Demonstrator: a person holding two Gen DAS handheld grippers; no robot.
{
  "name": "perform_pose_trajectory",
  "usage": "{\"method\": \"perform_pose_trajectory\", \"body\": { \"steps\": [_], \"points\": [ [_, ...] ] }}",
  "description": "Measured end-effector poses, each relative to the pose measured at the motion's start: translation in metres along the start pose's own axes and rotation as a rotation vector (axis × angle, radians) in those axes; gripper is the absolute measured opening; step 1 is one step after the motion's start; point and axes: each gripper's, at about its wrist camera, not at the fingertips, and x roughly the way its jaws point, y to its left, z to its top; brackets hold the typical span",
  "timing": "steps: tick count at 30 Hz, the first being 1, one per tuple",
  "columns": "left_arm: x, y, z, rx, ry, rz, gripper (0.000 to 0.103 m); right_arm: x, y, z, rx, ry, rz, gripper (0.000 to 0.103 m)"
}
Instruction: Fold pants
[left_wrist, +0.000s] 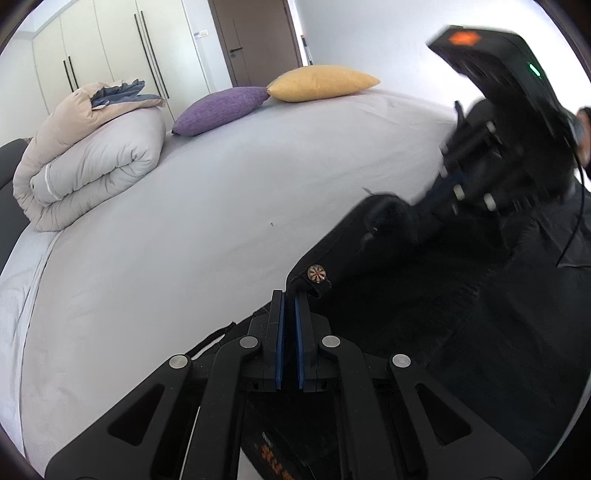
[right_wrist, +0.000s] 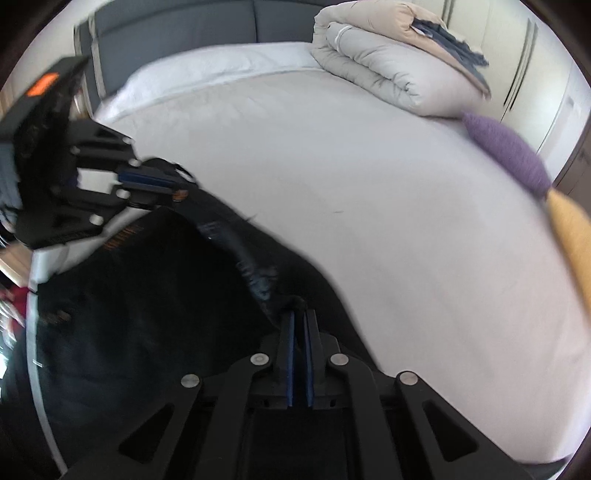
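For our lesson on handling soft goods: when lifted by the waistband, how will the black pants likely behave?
Probably floppy: the black pants sag between the left hand-held gripper and right hand-held gripper. Likely not slippery, since both pinches seem to hold. The metal button suggests thick, somewhat heavy cloth.

Matt black cloth pants (left_wrist: 424, 295)

A home bedroom: bed (left_wrist: 184, 240), rolled duvet (left_wrist: 92, 162), wardrobes (left_wrist: 110, 44).
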Motion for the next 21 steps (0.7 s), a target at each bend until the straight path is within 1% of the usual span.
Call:
{"method": "perform_pose_trajectory", "body": {
  "steps": [3,6,8,10,13,16,19,21],
  "points": [
    [-0.023,-0.009,-0.011,-0.008,-0.002,0.003,0.004,0.001,0.036,-0.011,-0.050,0.015,0.026,0.005],
    [-0.049,-0.023,-0.027,-0.009,-0.012,-0.016,0.004,-0.005,0.060,-0.026,-0.084,0.026,0.028,0.005],
    [-0.064,-0.033,-0.038,0.008,-0.016,-0.030,0.004,-0.014,0.075,-0.037,-0.119,0.029,0.010,0.005],
    [-0.080,-0.049,-0.052,0.047,-0.012,-0.042,0.004,-0.024,0.092,-0.050,-0.162,0.037,0.002,0.005],
    [-0.099,-0.073,-0.073,0.105,0.000,-0.072,0.004,-0.036,0.118,-0.070,-0.256,0.065,-0.044,0.004],
    [-0.111,-0.101,-0.097,0.165,0.033,-0.098,0.004,-0.046,0.150,-0.095,-0.374,0.094,-0.104,0.003],
    [-0.119,-0.130,-0.123,0.235,0.080,-0.118,0.004,-0.048,0.196,-0.123,-0.570,0.137,-0.215,0.003],
    [-0.124,-0.144,-0.141,0.255,0.109,-0.137,0.004,-0.048,0.225,-0.143,-0.683,0.160,-0.262,0.003]
  ]
}}
